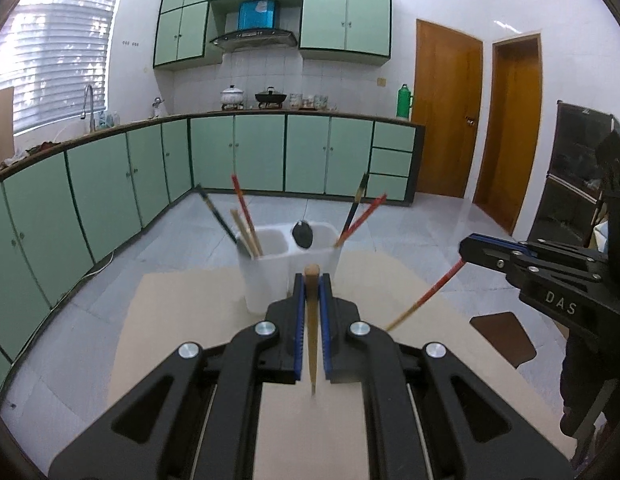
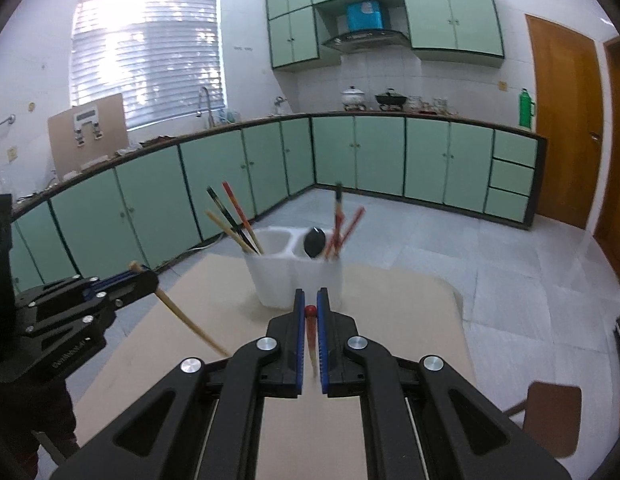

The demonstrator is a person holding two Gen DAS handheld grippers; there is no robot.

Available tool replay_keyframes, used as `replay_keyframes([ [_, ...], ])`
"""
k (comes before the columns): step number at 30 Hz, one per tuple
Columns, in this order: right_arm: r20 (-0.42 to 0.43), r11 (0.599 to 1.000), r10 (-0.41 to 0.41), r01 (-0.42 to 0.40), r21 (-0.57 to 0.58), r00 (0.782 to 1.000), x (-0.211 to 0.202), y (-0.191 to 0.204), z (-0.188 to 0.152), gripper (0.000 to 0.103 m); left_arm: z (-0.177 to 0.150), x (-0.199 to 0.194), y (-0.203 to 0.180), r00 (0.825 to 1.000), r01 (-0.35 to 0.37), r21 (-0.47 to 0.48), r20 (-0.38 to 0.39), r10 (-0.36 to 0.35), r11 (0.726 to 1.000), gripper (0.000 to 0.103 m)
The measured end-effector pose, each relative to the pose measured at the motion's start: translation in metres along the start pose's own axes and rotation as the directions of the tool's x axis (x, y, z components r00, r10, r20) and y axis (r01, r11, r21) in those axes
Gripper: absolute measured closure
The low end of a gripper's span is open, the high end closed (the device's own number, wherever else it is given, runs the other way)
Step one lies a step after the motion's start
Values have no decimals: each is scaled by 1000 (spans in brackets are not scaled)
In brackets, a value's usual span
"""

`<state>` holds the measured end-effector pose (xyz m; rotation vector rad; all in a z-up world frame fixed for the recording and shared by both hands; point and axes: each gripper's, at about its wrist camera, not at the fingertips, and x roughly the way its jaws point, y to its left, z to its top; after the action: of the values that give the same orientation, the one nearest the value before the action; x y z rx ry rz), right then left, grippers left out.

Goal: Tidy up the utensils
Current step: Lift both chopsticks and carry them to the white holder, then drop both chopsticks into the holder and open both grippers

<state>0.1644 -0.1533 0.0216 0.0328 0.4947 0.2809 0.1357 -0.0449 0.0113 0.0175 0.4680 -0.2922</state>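
While you hold one stick in each hand, go slow and do one at a time. Your left gripper (image 1: 311,280) has its jaws shut tight on a tan chopstick (image 1: 312,344), which stands up between the blue pads in the lower middle of the left view. Your right gripper (image 2: 311,300) has its jaws shut on a red chopstick (image 2: 311,332), low in the middle of the right view.

The white holder (image 1: 288,268) stands on the worktop (image 1: 182,320), just past the tan stick's top, in the middle of the frame. It has cups side by side. The left cup has a black stick, a red stick and tan sticks leaning out. The right cup has a black and a red stick, and a dark spoon (image 1: 303,234) pokes up near the middle.

I think the tan stick should go with the other tan sticks on the left. Lift the tip above the rim first, then come down straight, and let go only when the tip is well inside.

Watch out for the sticks that lean out. They could bump yours or tip over. The holder looks light, so a push may slide it. Keep your two hands apart, so they do not knock each other.

At the right edge of the worktop sits a brown chair (image 2: 550,412).
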Motion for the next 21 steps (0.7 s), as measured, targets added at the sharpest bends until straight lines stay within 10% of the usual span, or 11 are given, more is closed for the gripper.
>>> replay_keyframes([
  [21,189,997,46,-33,-70,981,9,4,129,97,119,1,-4,967,-9,62,254,-7,998,97],
])
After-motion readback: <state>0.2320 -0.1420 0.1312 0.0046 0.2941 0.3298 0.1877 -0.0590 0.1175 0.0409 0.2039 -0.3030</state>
